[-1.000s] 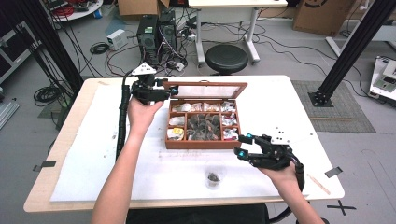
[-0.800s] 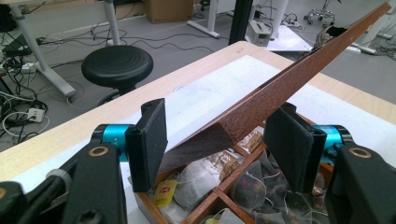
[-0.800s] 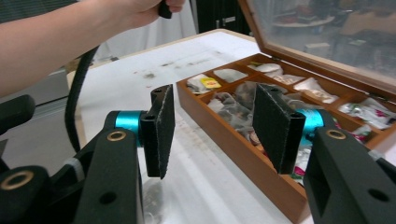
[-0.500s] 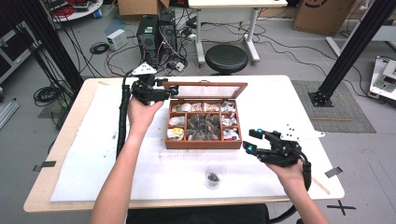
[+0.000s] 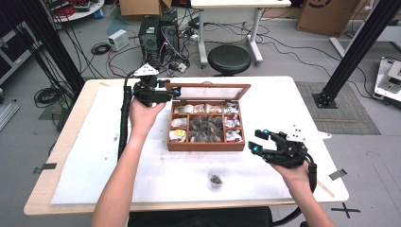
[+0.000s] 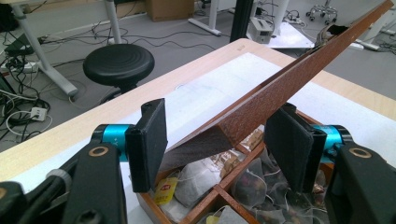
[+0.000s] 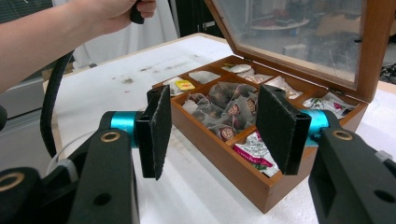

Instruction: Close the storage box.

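A wooden tea box (image 5: 206, 146) stands mid-table with its glass lid (image 5: 210, 91) raised and leaning back. Its compartments hold several tea bags (image 5: 204, 125). My left gripper (image 5: 169, 92) is at the lid's left corner. In the left gripper view it (image 6: 219, 144) is open, and the lid's wooden edge (image 6: 261, 105) passes between the pads without being clamped. My right gripper (image 5: 257, 141) is open just right of the box's front corner. In the right gripper view it (image 7: 212, 128) points at the box (image 7: 219, 161) and holds nothing.
A small clear cup (image 5: 216, 178) with something dark inside sits in front of the box near the table's front edge. White paper (image 5: 94, 156) covers the tabletop. A black stool (image 5: 230, 59) and cables lie behind the table.
My right hand has shifted slightly right and turned, so its grey plate now shows on the right. The left gripper and the lid have stayed where they were.
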Available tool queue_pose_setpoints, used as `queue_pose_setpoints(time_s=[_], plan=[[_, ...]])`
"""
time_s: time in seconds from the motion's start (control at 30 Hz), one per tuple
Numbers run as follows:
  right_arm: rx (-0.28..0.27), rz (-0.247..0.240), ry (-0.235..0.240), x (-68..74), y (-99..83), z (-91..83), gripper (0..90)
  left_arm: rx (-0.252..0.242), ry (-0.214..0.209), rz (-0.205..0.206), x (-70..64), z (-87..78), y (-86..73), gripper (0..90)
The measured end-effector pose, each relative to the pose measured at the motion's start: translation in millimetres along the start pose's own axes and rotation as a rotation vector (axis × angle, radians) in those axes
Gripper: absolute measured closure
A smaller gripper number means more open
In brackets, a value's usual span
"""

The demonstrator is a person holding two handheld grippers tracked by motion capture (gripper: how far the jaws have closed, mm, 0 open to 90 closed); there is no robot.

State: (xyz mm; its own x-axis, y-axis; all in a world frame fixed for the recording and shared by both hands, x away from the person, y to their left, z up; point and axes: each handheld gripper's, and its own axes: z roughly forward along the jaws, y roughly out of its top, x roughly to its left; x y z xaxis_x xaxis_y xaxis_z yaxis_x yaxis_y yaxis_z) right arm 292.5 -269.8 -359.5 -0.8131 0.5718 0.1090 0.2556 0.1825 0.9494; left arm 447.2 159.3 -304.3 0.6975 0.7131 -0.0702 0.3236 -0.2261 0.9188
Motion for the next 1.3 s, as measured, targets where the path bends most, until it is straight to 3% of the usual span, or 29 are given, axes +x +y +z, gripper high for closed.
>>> queue_pose_setpoints(time_s=[0.8,1.3], plan=[[-0.004,0.01,-0.016,-6.7,-0.7,1.8,47.0,0.004,0.004,0.006,-3.4,-2.1,-3.8,39.6],[-0.008,0.017,-0.034,-10.2,-1.6,1.2,46.9,0.009,0.018,-0.017,-7.7,-3.8,-8.4,37.3]])
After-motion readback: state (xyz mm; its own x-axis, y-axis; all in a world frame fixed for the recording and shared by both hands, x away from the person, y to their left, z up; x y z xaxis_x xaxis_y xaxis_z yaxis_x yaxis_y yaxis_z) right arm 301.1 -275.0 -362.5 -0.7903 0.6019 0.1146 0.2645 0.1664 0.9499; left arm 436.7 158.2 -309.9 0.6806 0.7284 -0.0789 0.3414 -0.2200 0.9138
